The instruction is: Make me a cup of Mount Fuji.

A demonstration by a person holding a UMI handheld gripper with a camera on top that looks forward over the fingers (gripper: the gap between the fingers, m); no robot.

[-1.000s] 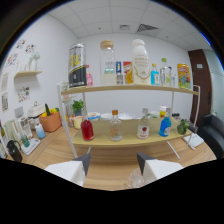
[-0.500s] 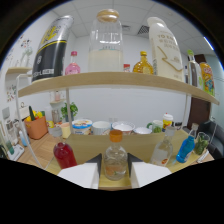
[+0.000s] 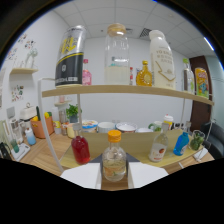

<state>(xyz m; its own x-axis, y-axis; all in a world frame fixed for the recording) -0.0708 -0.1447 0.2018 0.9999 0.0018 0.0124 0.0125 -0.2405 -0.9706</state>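
Early stage: first ingredient only approached, nothing poured.
Gripper (image 3: 114, 176) spread, orange-capped bottle (image 3: 114, 159) between fingers at 12 o'clock, ungrasped; red bottle (image 3: 80, 149) at 10.

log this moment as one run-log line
tool: open | between fingers: orange-capped clear bottle, gaps either side, not gripped | beside it: red bottle | phase: approach to grasp

white wall (image 3: 100, 107) | tiled ceiling (image 3: 115, 12) | wooden shelf (image 3: 120, 91) | dark door (image 3: 210, 100)

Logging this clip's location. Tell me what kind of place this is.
Probably a drinks-mixing station in an office: a two-tier wooden shelf carrying large bottles, a suspended tile ceiling, and an orange-capped bottle between the open gripper fingers.
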